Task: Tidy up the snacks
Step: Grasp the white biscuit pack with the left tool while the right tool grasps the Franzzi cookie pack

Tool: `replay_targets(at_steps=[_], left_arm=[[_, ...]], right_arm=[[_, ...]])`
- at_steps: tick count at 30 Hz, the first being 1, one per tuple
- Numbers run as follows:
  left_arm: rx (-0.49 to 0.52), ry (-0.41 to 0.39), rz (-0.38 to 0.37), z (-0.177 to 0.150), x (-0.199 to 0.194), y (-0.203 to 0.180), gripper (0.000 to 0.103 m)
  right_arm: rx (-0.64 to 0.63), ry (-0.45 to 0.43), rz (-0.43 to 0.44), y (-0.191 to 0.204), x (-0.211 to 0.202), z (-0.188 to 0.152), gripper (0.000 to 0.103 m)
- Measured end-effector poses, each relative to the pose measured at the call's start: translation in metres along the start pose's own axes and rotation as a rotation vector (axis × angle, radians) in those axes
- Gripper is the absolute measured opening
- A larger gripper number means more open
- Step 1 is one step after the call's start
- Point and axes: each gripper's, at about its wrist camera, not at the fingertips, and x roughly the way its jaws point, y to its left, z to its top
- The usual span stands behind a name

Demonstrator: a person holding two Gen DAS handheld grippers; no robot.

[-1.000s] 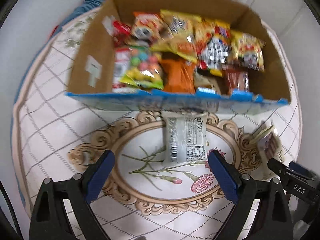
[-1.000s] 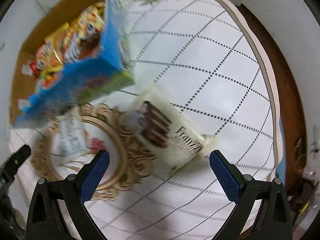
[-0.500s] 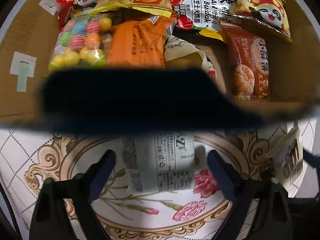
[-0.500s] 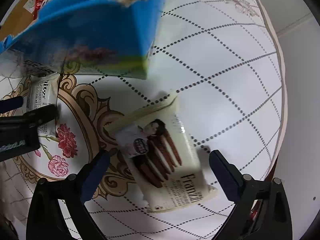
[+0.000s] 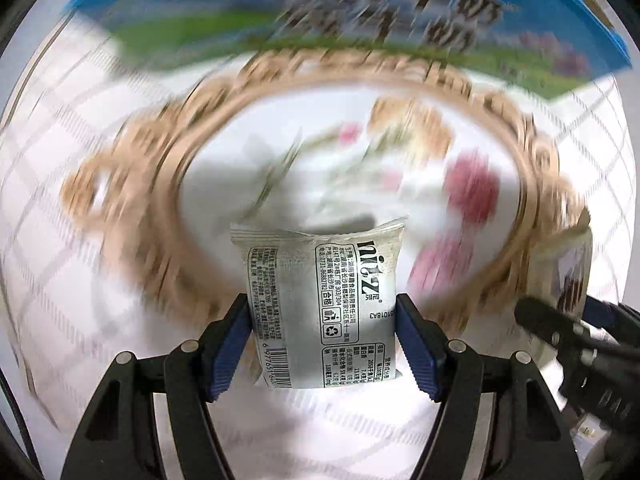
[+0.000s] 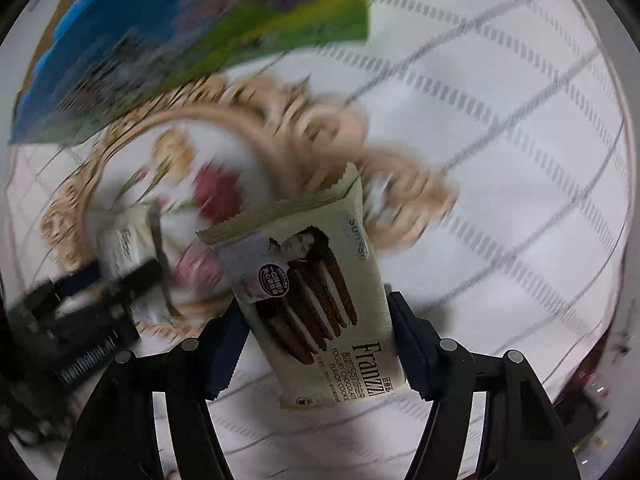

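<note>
Fingers (image 5: 240,332), spread a second ago, now pinch grey packet (image 5: 320,308) and cookie packet (image 6: 316,300).

The box (image 5: 360,20) walls off the far side of the tablecloth (image 6: 500,160); bare cloth lies open to the right, the two grippers crowding each other near the medallion.

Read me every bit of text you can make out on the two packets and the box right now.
"nidz" and "S1018A3": silver packet in the left tool.
Its fine print and barcode digits: too small to read reliably.
"Franzzi", "YOGURT CHOCOLATE FLAVOR COOKIE": cream cookie packet in the right tool.
Its blue corner logo and round badge: too small.
Blue box lettering: blurred, unreadable.
</note>
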Motion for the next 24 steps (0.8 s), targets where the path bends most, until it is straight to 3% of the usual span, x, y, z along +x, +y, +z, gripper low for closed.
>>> replay_targets(at_steps=[6, 10, 19, 24], left_arm=[[-0.018, 0.045, 0.067, -0.069, -0.004, 0.026, 0.069], [-0.042, 0.07, 0.076, -0.089, 0.008, 0.039, 0.069], [-0.014, 0.073, 0.084, -0.088, 0.023, 0.033, 0.07], [-0.026, 0.081, 0.072, -0.071, 0.031, 0.05, 0.071]], right_arm=[[0.06, 0.074, 0.105, 0.014, 0.011, -0.059, 0.066], [0.103, 0.116, 0.113, 0.017, 0.022, -0.086, 0.066], [0.087, 0.146, 0.047, 0.026, 0.044, -0.117, 0.07], [0.111, 0.147, 0.062, 0.034, 0.041, -0.098, 0.07]])
